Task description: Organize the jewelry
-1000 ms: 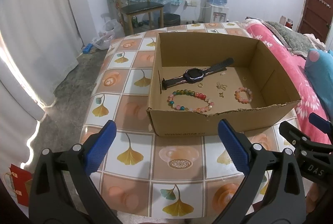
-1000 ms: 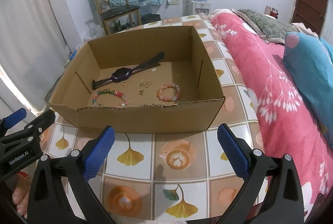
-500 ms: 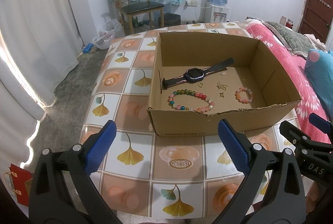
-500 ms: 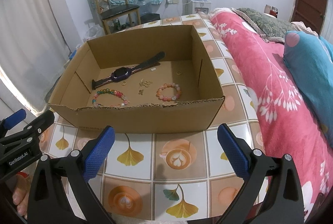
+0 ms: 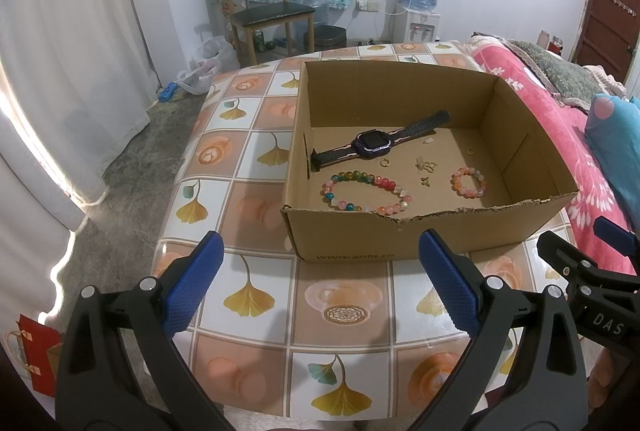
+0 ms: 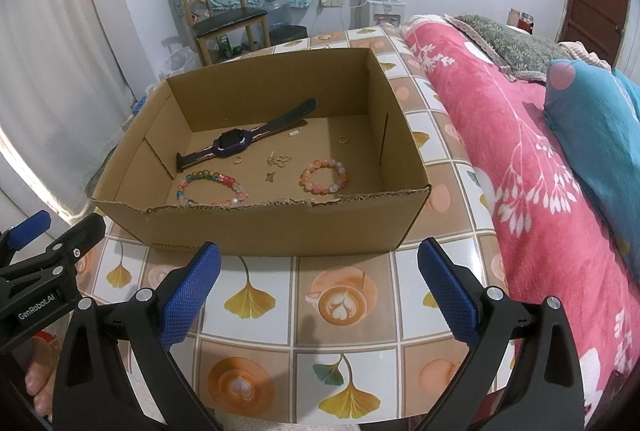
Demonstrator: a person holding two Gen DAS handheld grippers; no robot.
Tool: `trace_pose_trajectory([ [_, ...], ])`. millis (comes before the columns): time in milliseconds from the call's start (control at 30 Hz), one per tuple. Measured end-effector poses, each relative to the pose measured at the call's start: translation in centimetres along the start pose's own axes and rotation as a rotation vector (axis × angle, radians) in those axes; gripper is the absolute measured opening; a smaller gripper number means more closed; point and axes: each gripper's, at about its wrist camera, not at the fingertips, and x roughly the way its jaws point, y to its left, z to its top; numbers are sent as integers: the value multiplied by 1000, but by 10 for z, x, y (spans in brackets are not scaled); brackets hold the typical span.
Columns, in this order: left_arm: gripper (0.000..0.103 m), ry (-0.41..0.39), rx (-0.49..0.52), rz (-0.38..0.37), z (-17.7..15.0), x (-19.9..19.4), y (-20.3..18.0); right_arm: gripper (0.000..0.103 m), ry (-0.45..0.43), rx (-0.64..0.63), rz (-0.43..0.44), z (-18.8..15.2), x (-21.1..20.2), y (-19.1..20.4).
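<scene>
Jewelry: watch (image 5: 372, 147), bracelets inside box (image 5: 420, 235) | near wall fronts both grippers | fingers spread, empty

Box (image 6: 280, 227) near wall hides the front strip of its floor and the lower edge of the long bracelet (image 6: 212, 187) in the right view. Small gold bits (image 5: 426, 167) mid-box too small to identify; same for the pale tag (image 6: 295, 133) by the watch strap. Print on box front (image 5: 356, 255) partly legible only. Right gripper (image 5: 600, 251) cut off at the left view's edge, jaw state unreadable there. Both gripper bodies cropped at the bottom.
</scene>
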Motion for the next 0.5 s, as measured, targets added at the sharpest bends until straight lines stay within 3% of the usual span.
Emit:
trace_pose_trajectory([
  [500,94,-1,-1,0,0,0,1,96,-1,-4,-3,-1,0,0],
])
